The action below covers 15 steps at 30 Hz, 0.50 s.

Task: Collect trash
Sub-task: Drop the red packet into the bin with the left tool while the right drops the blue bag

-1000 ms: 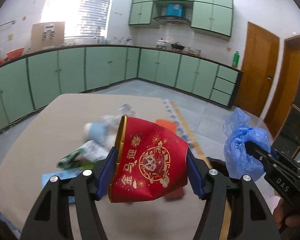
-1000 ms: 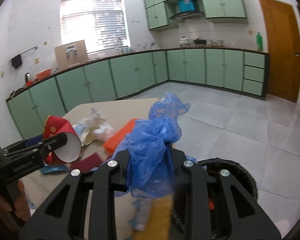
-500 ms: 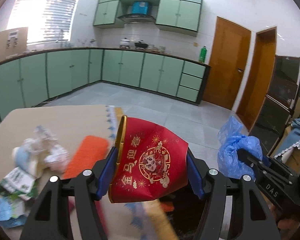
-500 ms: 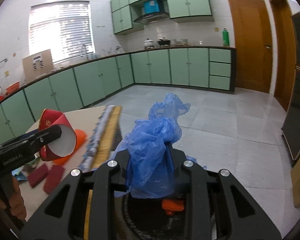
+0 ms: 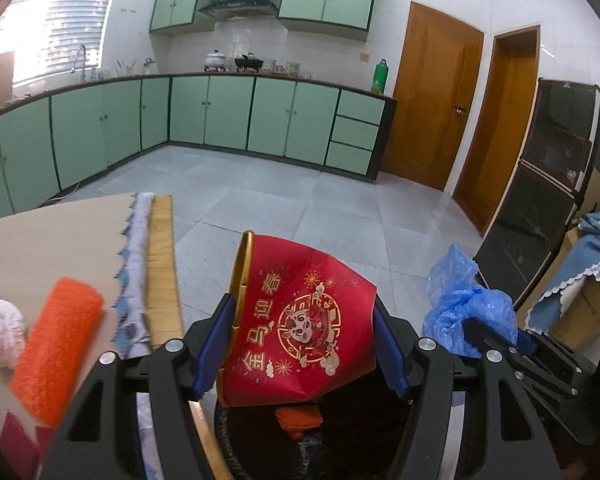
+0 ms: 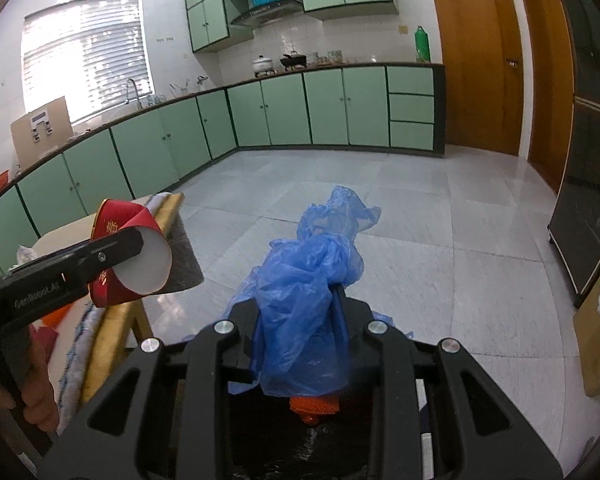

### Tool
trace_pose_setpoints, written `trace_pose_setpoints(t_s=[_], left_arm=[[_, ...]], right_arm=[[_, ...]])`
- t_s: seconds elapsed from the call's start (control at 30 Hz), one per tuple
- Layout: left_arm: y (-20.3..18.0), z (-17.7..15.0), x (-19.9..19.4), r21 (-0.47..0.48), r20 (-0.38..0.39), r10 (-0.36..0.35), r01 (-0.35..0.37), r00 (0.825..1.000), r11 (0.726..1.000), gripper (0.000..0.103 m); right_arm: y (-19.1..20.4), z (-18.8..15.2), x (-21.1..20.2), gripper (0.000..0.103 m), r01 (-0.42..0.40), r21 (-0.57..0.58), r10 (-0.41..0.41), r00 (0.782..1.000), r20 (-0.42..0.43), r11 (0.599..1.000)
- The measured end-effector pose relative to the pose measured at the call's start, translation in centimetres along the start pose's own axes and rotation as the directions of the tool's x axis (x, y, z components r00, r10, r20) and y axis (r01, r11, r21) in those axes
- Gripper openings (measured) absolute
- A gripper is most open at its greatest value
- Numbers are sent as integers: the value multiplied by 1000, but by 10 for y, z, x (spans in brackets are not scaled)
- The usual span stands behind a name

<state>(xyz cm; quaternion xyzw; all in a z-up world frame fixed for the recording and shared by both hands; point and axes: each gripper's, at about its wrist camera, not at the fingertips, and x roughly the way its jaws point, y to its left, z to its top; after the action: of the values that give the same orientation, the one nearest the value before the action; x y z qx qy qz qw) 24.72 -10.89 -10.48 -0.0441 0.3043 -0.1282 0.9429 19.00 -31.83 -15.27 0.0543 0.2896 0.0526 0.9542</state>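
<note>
- Cup: one red paper cup, squashed out of round, lies on its side between the blue pads of the left gripper. Its long axis runs crosswise in the left wrist view, the gold-rimmed mouth toward 9 o'clock and the creased base toward 3 o'clock. Gold characters and a round emblem are printed on the wall.
- Left gripper: clamped on the cup's rim and base.
- Bag: one crumpled blue plastic bag, thin and translucent, stands up between the fingers of the right gripper, its twisted end pointing to 12 o'clock. Those fingers are pinched on the bag.
- Bin: one round black bin sits at 6 o'clock below both grippers, with one orange scrap inside.
- Table: at 9 o'clock, cloth-covered, bearing one rough orange sponge.
</note>
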Motion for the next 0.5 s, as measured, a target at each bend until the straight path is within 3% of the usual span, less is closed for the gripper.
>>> trace_pose_setpoints(t_s=[0.17,0.27,0.43,0.5], left_arm=[[-5,-2,20,7,-36,-6,6,999,1000,68],[-7,-2,31,-4,-70,-17,16,997,1000,71],[-6,-2,39,-28,-94,-55,52,994,998,77],[-6,-2,38,-32,-93,-62,60,994,998,80]], right_arm=[[-8,-7,15,30,11,7,-11,1000,-24,1000],[-11,-8,24,37,20,9,-20,999,-40,1000],[-10,-7,32,69,40,11,-39,998,-54,999],[-10,-9,33,69,52,3,-52,997,-55,999]])
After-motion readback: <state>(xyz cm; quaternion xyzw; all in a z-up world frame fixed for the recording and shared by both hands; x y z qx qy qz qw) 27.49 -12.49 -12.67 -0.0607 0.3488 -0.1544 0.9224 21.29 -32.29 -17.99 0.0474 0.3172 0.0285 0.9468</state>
